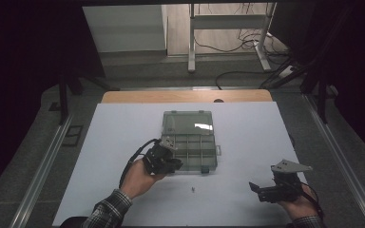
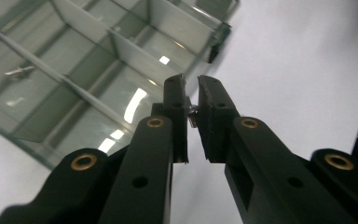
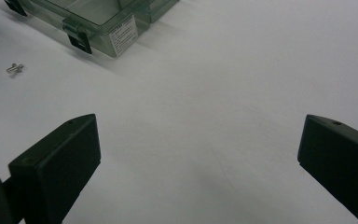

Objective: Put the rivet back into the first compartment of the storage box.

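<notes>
Here my left gripper has its jaws nearly together, pinching a small metal screw between the pads at the centre of the left gripper view, just off the near edge of the clear compartment box that sits mid-frame in the high view. My right gripper rests at the lower right of the white table with its jaws spread wide and holding nothing. A second small screw lies loose at the upper left of the right gripper view, near the box.
</notes>
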`<state>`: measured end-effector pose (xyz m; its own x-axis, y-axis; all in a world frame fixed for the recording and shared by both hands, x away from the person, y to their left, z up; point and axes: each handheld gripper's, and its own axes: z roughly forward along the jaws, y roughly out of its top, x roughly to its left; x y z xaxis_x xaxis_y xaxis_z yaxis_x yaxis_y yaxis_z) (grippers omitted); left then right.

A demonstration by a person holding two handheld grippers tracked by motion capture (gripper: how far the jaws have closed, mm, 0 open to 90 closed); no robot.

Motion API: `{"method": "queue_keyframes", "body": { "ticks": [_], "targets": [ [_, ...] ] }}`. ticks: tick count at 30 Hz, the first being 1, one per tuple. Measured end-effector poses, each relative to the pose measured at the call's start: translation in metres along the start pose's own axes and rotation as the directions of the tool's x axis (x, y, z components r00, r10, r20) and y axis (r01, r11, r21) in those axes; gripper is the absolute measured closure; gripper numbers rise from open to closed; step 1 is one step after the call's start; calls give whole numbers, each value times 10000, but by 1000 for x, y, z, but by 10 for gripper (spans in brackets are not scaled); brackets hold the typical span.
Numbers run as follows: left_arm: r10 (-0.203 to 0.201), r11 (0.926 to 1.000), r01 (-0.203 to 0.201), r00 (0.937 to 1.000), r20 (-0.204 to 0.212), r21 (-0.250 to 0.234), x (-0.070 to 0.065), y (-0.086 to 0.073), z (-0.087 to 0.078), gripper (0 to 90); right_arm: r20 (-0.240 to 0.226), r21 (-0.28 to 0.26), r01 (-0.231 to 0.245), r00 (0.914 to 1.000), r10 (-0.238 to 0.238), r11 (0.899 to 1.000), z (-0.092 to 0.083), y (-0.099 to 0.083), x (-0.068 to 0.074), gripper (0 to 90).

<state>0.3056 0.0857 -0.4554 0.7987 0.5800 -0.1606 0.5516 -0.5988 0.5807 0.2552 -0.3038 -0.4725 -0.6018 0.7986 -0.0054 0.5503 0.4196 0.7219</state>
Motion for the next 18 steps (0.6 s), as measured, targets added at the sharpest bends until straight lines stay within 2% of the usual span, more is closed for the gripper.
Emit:
{"method": "queue_keyframes", "body": {
  "ticks": [10,18],
  "targets": [
    [-319,9995,316,9986,-428,-87,23,11,-11,829,-40,-1,-10,10000,10,10000,0,0,0,0],
    [-519,9986,513,9961,-715,-100,39,16,-12,829,-59,2,-4,10000,4,10000,0,0,-1,0]
  ]
}}
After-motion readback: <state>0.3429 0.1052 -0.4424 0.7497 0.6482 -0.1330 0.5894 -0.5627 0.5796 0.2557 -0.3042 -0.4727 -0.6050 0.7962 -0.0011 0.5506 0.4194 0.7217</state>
